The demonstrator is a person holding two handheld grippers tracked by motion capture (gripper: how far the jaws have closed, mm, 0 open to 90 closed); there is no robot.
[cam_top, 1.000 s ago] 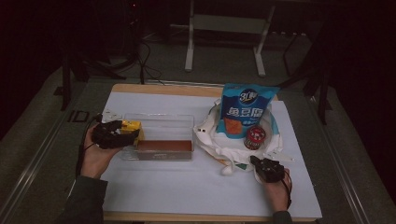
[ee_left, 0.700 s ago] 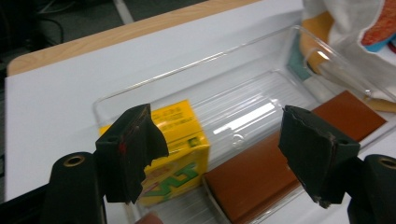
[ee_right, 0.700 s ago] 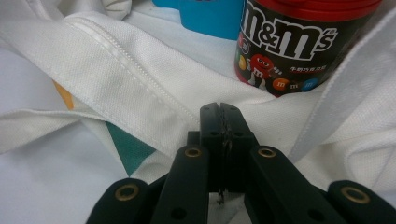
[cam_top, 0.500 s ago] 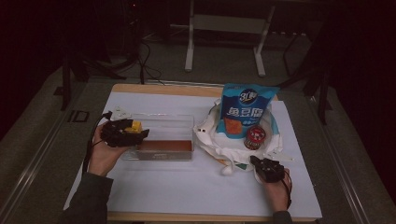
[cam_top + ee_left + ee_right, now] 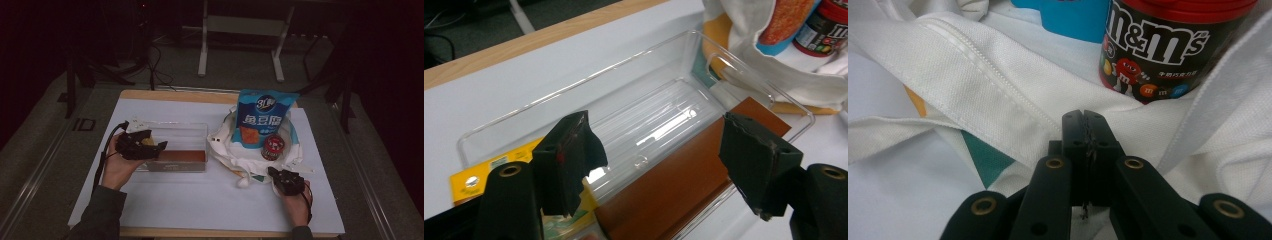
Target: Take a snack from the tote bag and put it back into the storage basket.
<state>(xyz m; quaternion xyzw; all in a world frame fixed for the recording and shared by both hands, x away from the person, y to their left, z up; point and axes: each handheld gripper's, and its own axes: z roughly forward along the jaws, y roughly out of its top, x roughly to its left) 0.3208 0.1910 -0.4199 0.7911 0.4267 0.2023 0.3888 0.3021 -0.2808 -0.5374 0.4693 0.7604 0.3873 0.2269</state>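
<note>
Currently: my left tongs (image 5: 659, 165) apart over the clear tray (image 5: 192, 131), left on the table (image 5: 200, 200); brown packet (image 5: 684, 185) inside. Right tongs (image 5: 1087, 131) together against the white bag (image 5: 998, 95). Risk: tray may skid if nudged.

High view overhead; 2 tool views close.

The left gripper (image 5: 659, 165) hangs with jaws spread wide, near the table's left edge. The right gripper (image 5: 1087, 135) is pressed closed, near the front right corner.
</note>
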